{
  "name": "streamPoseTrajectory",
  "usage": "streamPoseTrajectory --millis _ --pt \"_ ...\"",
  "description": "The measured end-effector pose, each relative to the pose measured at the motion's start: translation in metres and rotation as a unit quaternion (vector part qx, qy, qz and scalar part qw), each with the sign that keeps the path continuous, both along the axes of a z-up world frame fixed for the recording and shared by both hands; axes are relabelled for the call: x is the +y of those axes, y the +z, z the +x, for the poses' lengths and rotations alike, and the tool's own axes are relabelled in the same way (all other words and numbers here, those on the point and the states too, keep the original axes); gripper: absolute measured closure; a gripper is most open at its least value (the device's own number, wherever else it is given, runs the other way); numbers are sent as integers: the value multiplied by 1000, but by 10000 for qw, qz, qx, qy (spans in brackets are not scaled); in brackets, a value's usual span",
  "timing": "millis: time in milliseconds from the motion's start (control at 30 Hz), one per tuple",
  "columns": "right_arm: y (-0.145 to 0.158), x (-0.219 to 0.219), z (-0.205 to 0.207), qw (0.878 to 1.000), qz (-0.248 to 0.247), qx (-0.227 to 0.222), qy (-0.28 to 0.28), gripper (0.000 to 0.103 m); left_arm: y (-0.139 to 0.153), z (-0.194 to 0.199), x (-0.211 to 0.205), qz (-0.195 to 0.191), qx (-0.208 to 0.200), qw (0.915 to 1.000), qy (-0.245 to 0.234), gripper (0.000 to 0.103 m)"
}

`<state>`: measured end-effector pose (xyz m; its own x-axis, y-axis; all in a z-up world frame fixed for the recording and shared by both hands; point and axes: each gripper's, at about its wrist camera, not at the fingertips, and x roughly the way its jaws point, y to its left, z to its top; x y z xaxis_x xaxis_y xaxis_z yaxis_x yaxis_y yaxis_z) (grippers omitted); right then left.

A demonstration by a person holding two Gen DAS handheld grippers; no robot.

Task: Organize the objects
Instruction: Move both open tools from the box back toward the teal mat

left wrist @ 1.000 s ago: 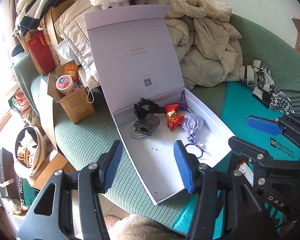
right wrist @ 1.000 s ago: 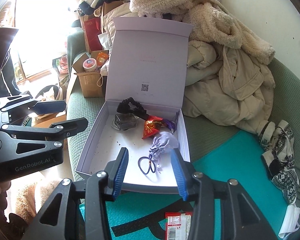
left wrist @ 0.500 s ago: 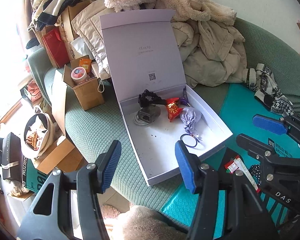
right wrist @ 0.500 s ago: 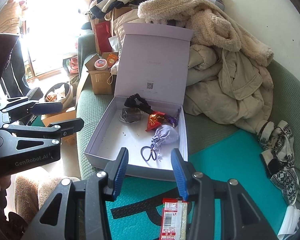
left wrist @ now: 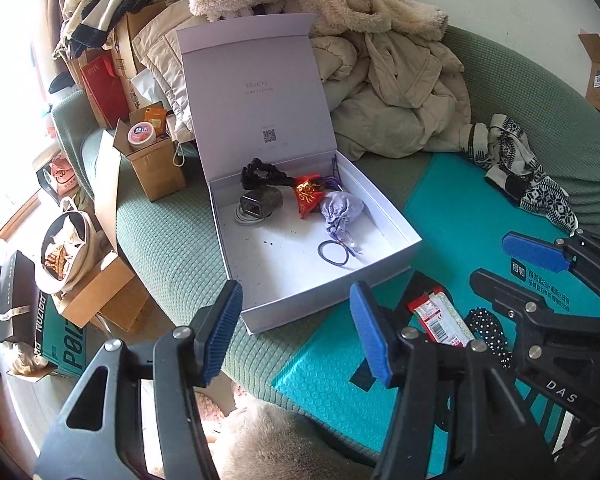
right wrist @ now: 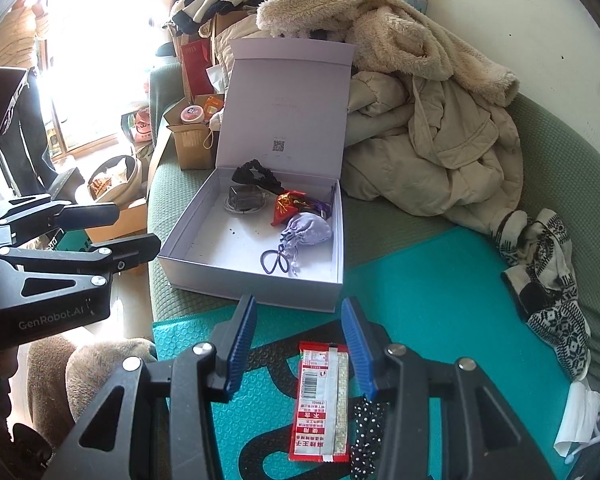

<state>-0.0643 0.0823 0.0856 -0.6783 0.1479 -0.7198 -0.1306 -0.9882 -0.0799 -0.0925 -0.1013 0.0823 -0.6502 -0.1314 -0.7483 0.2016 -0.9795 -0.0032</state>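
Observation:
An open lavender gift box sits on the green sofa, lid up. Inside lie a black scrunchie, a grey charger, a red packet, a lilac pouch and a purple hair tie. On the teal mat a red snack packet lies under my right gripper, beside a black dotted scrunchie. My left gripper is open and empty, in front of the box's near corner. The right gripper is open and empty, above the packet.
Beige coats are piled behind the box. A patterned knit piece lies at the right. Cardboard boxes and a basket stand off the sofa's left end. White tissue lies at the mat's right edge.
Both grippers have pulled back from the box toward the near edge. The red snack packet and dotted scrunchie have come into view under the right gripper. Both stay open.

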Motion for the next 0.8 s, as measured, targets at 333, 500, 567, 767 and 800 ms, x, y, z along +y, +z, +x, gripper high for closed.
streamPoseTrajectory --millis 333,500,567,767,800 --pt "-10 27 32 9995 -136 -53 -267 59 -3 4 39 -6 -44 9998 -191 49" --pt "-18 38 42 9991 -152 -133 -371 59 -13 4 54 138 -106 9994 -284 49" --pt "-21 42 45 9988 -169 -158 -422 59 -18 2 59 172 -152 9992 -332 49" --pt "-31 55 52 9978 -266 -223 -571 59 -29 -3 73 229 -235 9984 -449 49" --pt "-32 57 53 9976 -275 -234 -593 59 -31 -4 74 239 -249 9984 -457 49"
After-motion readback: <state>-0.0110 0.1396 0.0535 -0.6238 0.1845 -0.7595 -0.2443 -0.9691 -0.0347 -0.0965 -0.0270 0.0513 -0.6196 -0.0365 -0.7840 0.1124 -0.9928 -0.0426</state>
